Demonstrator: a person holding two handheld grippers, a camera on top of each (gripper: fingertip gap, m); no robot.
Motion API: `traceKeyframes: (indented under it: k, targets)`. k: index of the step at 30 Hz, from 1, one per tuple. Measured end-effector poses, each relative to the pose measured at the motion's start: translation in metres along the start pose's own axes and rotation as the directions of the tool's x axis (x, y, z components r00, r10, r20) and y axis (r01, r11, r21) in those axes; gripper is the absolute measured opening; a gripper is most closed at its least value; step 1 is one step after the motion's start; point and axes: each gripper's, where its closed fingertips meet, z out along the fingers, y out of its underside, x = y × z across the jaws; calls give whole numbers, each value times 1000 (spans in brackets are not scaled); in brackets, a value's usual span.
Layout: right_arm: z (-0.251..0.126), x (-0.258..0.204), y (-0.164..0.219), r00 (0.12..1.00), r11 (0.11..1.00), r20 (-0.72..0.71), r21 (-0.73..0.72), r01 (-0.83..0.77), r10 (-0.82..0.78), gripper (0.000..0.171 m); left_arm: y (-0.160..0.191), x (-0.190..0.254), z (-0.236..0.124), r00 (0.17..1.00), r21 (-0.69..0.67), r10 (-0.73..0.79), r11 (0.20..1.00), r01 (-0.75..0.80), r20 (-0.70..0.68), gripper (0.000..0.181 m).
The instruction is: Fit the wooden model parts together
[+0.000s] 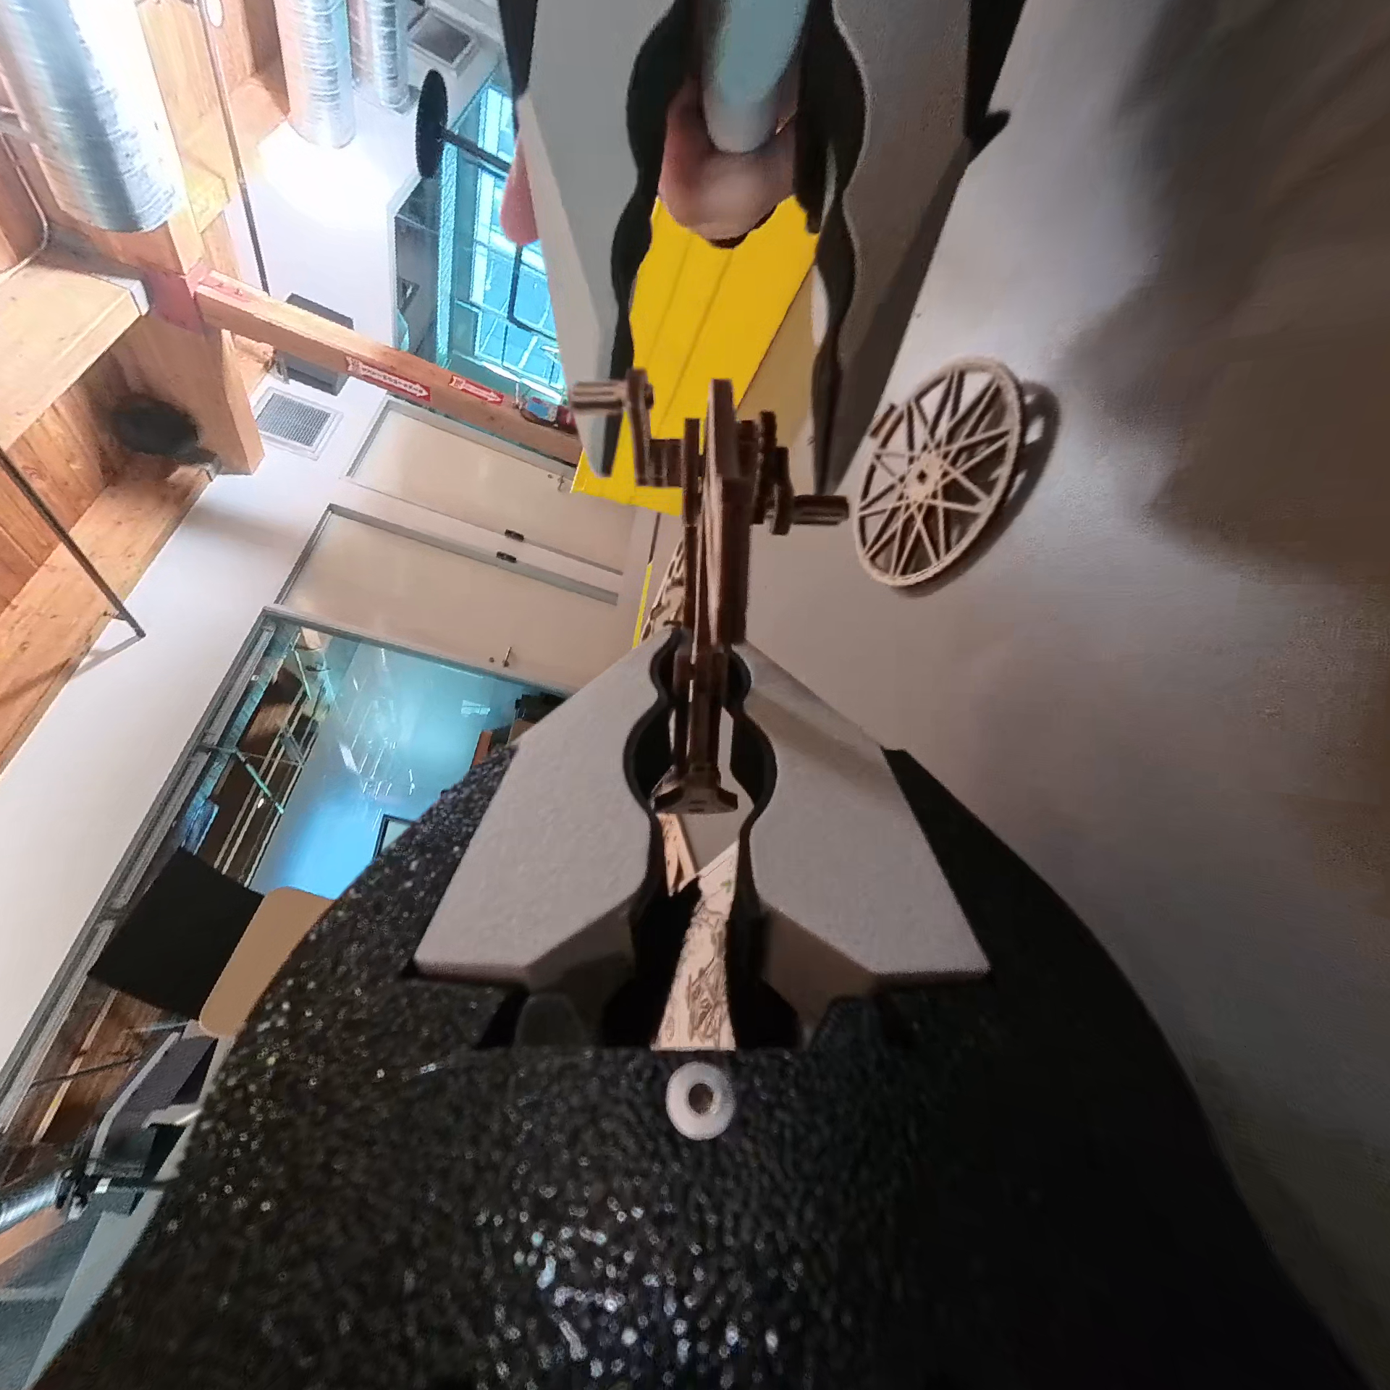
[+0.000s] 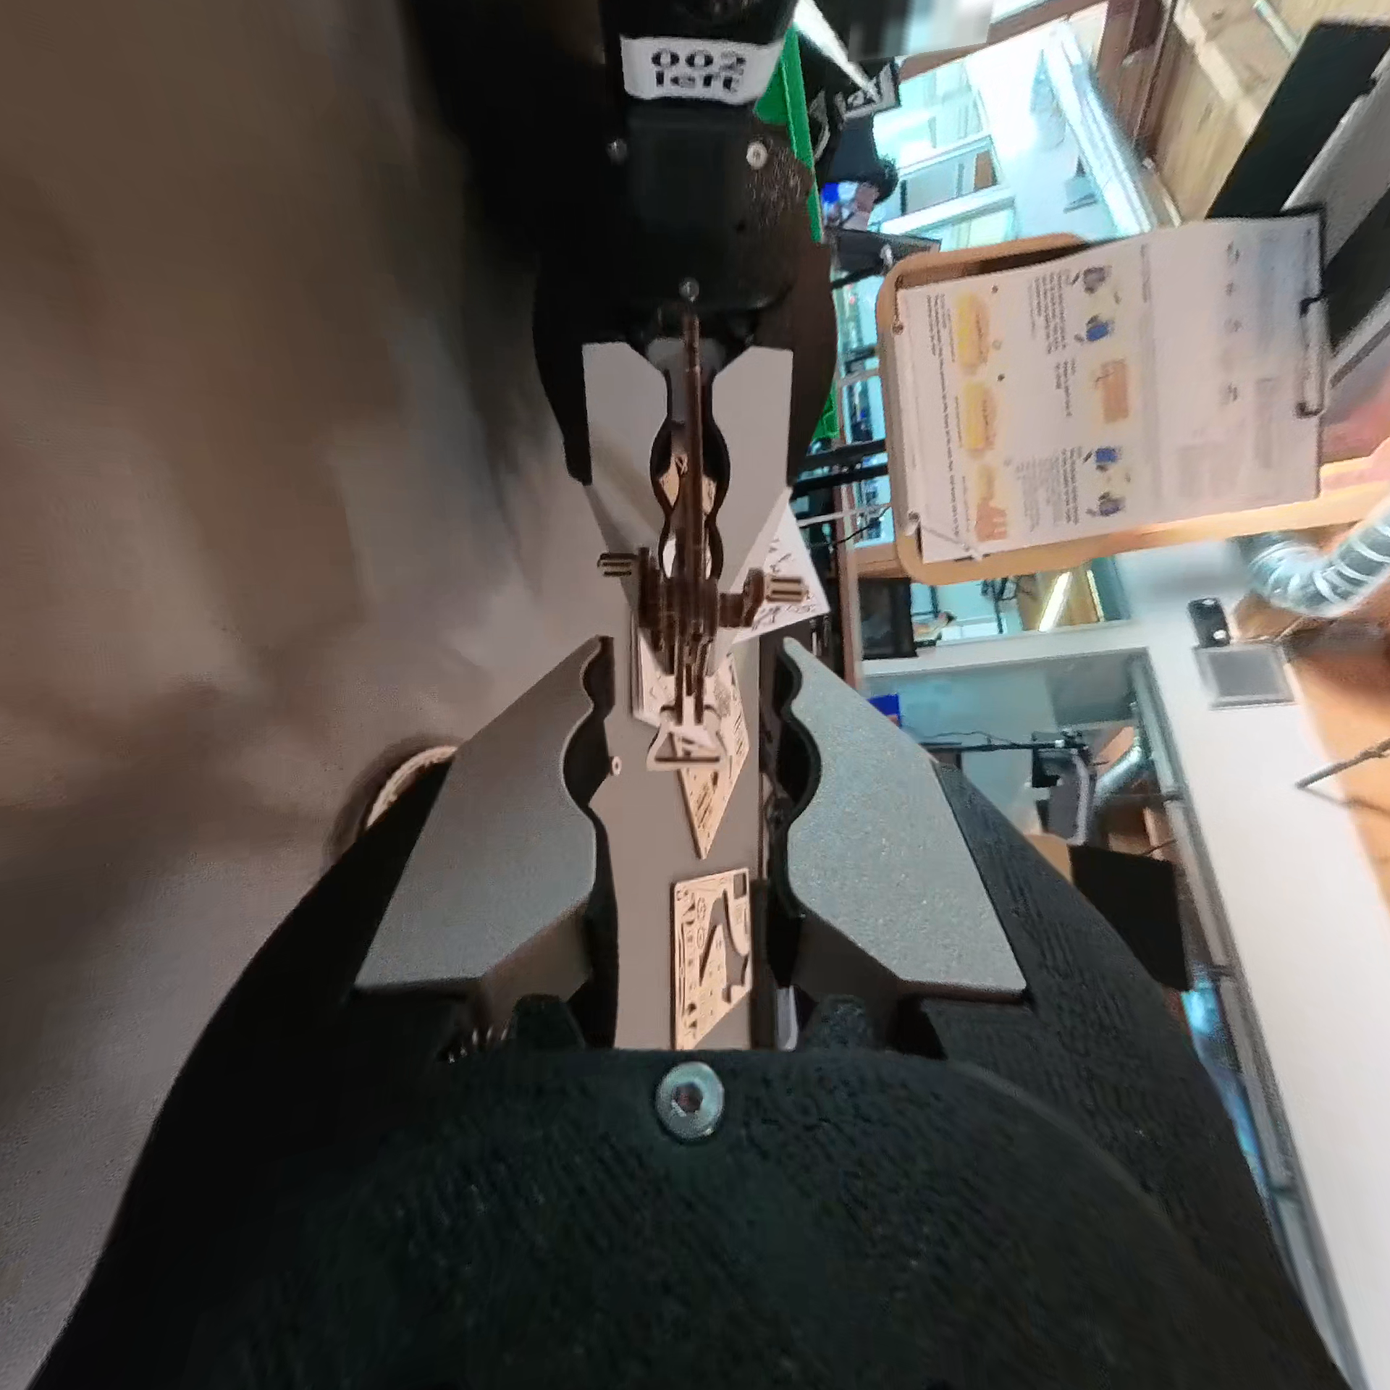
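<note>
Left wrist view: left gripper (image 1: 703, 662) is clamped on the wooden model (image 1: 711, 519), while the right gripper (image 2: 688, 662) gapes at 12 o'clock — a skewed closure risks snapping the thin cranks.

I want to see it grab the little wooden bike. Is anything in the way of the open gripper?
No, nothing visible is. The right gripper is open and faces the wooden model directly, with only clear space between. The left gripper holds the model's other end. The spoked wheel lies off to the side.
</note>
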Motion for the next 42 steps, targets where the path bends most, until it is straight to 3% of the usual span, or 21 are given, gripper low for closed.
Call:
traceKeyframes:
  k: [3,9,13,18,20,25,27,31,34,38,40,42]
  targets:
    - [3,-5,-6,999,999,2,16,45,-45,29,-7,7,0,999,30,8,1000,-7,-35,6]
    - [3,-4,-9,999,998,-14,24,53,-53,29,-11,9,-1,996,63,-51,996,56,-69,6]
    - [2,-3,-8,995,993,30,71,-96,94,29,-12,12,-1,981,72,-148,985,157,-122,6]
    - [-2,-10,-9,930,935,186,99,-340,318,51,-13,9,-2,923,76,-335,932,354,-191,6]
    - [-3,-7,-9,905,910,200,104,-402,377,48,-14,11,-2,890,78,-391,905,418,-234,6]
    - [1,-9,-11,901,903,193,112,-414,389,14,-21,24,-3,856,86,-400,890,448,-329,6]
    - [0,-10,-11,892,895,207,113,-431,403,12,-23,28,-3,849,88,-398,887,453,-348,6]
    - [0,-2,-6,849,848,201,117,-516,489,11,-23,22,-1,866,109,-405,886,451,-294,9]
    - [-3,8,4,802,796,177,122,-593,570,10,-14,12,3,895,84,-399,903,421,-200,26]
    - [-10,34,38,662,653,82,114,-749,745,7,14,-6,7,887,-28,-461,888,460,-43,46]
    - [-17,43,60,584,578,34,112,-808,811,7,20,-13,6,871,-33,-492,870,491,-6,45]
    - [-24,48,86,621,625,-76,52,-779,780,7,25,-18,4,864,-38,-503,863,504,26,44]
